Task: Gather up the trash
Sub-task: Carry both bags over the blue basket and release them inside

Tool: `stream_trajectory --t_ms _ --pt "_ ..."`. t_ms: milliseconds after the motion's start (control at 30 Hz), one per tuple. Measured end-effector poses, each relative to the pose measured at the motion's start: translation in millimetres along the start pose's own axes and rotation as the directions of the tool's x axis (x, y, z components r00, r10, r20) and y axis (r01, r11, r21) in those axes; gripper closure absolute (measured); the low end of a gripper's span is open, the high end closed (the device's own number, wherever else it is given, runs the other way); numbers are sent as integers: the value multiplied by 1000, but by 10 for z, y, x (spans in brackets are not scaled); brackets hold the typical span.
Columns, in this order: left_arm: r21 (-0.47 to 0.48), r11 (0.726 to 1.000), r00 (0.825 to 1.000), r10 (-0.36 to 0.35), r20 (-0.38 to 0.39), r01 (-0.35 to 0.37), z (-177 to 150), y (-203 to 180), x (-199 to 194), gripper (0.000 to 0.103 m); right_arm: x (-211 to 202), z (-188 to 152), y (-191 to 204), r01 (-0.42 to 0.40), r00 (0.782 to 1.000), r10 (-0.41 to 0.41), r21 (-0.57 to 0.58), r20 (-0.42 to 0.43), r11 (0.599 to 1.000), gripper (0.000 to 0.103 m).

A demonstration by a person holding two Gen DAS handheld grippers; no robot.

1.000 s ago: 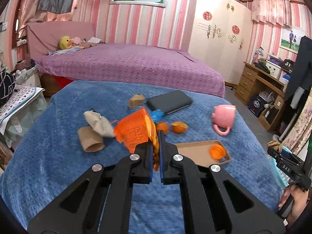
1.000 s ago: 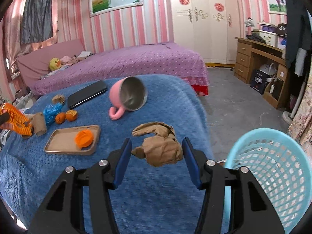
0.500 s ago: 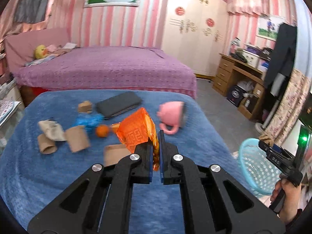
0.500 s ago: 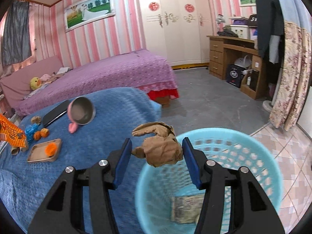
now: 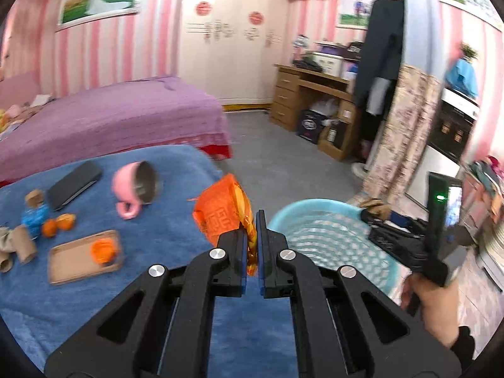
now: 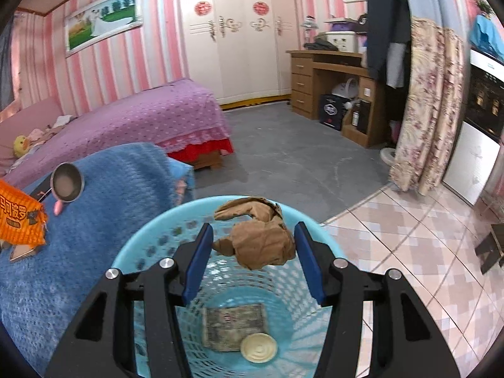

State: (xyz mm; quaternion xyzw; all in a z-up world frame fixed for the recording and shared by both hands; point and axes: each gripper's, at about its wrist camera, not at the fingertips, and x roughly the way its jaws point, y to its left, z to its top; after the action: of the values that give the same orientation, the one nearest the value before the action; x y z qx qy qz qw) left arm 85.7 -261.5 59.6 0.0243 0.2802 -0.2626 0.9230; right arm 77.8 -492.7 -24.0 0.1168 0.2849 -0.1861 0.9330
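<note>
A crumpled brown paper wad (image 6: 261, 239) is clamped between the blue pads of the right gripper (image 6: 253, 253) at frame centre — directly above the round light-blue plastic mesh basket (image 6: 148, 239). In the left wrist view, a shiny orange foil snack wrapper (image 5: 222, 217) is pinched in the tightly closed left gripper (image 5: 251, 245) at centre — the basket (image 5: 318, 217) is seen just right of it.

Crumpled matt brown paper (image 6: 261, 242), perforated plastic basket (image 6: 151, 236), glossy orange wrapper (image 5: 220, 217)

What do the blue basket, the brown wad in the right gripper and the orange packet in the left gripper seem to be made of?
Blue basket: likely moulded plastic, glossy, with perforated walls.
Brown wad in the right gripper: probably kraft paper, matte, sharply creased.
Orange packet in the left gripper: apparently thin plastic film, shiny, printed, crumpled.
</note>
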Motion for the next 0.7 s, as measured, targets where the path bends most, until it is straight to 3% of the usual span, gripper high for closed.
stream_trajectory --t_ms 200,333,700 --pt "44 994 995 -95 -22 96 -16 -488 145 100 21 5 -311 19 1000 -19 66 -1 998 50" --pt "37 990 990 -135 -49 137 -73 -561 265 100 2 -14 -411 21 1000 -21 86 3 996 50" --pt "25 997 982 -65 -176 70 -342 -372 847 98 26 -38 -370 11 1000 -11 88 2 996 50"
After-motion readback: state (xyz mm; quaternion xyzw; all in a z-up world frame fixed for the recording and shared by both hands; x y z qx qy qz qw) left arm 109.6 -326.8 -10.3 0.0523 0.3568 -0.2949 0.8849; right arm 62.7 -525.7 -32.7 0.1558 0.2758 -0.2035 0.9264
